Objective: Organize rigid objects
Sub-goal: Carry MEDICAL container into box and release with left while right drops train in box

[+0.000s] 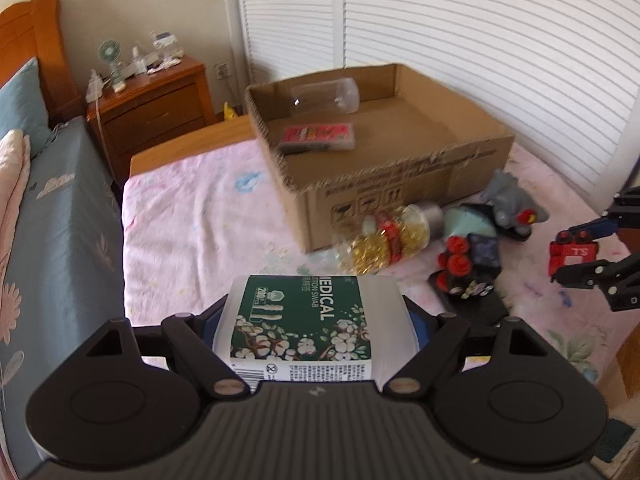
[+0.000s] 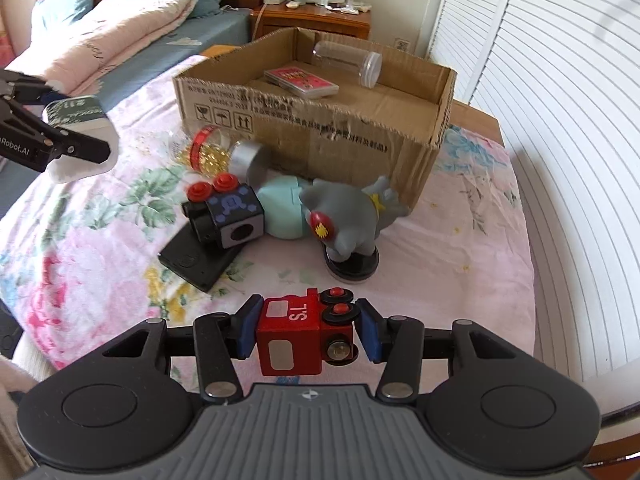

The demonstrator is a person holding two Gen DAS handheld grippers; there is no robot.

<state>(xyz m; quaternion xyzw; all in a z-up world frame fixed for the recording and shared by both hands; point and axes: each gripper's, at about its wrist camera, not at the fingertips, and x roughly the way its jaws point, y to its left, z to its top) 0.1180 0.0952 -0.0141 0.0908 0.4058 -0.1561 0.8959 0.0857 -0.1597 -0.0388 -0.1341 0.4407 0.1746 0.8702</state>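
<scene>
A bedroom around the work area.

A wooden nightstand (image 1: 154, 108) stands in the upper left of the left wrist view, against a cream wall; on its top sit a small green fan (image 1: 109, 54), a few small bottles and a white power strip (image 1: 93, 87), too blurred to tell further. White louvred doors (image 1: 480, 40) fill the upper right. A bed with a blue sheet (image 1: 60, 220) runs down the left edge, a blue pillow (image 1: 18, 108) at its head beside an orange wooden headboard (image 1: 28, 36). In the right wrist view, a folded pale pink quilt (image 2: 120, 28) lies on the bed at upper left.
</scene>
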